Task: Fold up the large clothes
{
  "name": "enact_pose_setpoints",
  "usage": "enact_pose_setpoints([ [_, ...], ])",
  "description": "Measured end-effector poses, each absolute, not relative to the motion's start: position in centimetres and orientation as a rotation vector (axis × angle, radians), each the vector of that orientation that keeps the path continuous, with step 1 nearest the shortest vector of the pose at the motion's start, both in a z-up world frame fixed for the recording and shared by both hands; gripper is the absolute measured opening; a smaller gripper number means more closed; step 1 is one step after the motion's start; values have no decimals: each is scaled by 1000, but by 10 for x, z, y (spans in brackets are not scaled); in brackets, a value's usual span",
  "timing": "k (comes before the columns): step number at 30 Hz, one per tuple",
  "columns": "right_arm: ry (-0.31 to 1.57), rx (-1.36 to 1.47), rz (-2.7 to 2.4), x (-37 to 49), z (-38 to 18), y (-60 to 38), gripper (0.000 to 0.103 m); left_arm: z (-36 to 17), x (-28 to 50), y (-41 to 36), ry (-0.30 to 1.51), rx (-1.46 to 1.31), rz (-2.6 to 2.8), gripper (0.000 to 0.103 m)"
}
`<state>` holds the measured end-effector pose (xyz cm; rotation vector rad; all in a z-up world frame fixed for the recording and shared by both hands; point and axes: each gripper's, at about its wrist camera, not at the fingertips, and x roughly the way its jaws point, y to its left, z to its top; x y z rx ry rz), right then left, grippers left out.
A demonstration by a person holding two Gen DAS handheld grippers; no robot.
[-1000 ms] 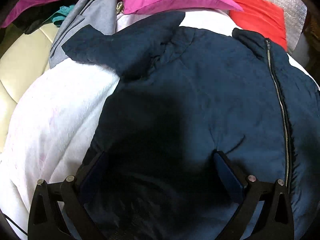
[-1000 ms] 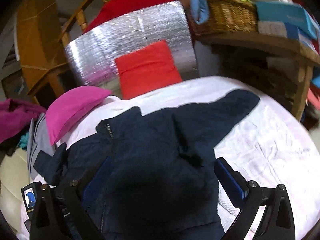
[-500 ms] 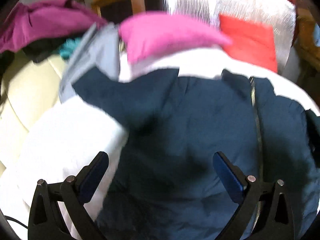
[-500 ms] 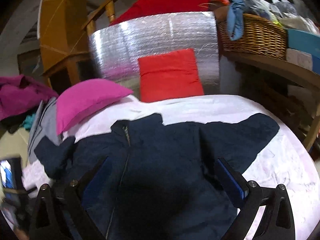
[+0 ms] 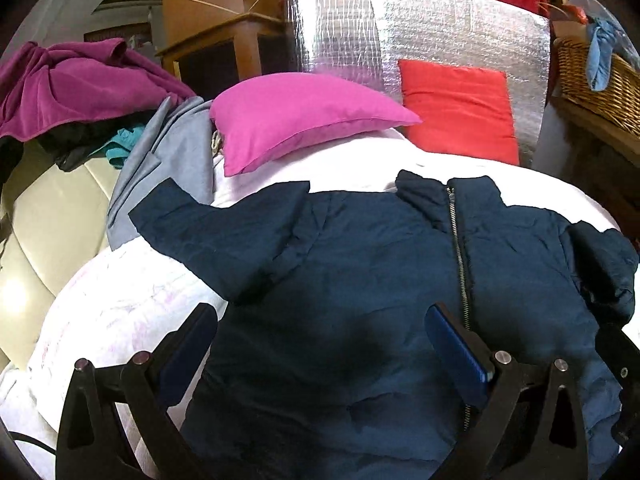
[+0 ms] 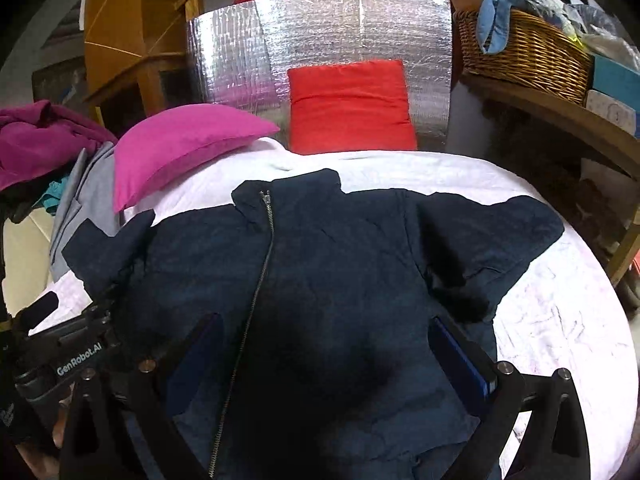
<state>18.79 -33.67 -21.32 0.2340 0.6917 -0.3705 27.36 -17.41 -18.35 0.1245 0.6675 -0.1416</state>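
A dark navy zip jacket [image 5: 360,272] lies spread front-up on a white quilted bed [image 5: 120,312], collar toward the pillows and both sleeves out to the sides. It also shows in the right wrist view [image 6: 328,272]. My left gripper [image 5: 320,336] is open and empty above the jacket's left half, near the zip [image 5: 460,264]. My right gripper [image 6: 324,344] is open and empty above the jacket's middle. The left gripper's body [image 6: 68,356] shows at the lower left of the right wrist view.
A pink pillow [image 5: 296,116] and a red pillow [image 5: 456,108] lie at the head, against a silver foil panel [image 5: 420,28]. A grey garment [image 5: 168,160] and a magenta pile [image 5: 72,84] lie at the left. A wicker basket [image 6: 520,52] stands on a wooden shelf at the right.
Both grippers have lifted and pulled back from the jacket, so more of the pillows and headboard shows. The jacket lies as before. Both stay open.
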Motion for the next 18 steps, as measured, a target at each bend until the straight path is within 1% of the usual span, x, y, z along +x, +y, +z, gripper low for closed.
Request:
enact_pose_setpoints([
  [18, 699, 244, -384, 193, -212, -340, 103, -184, 269, -175, 644, 139, -174, 103],
])
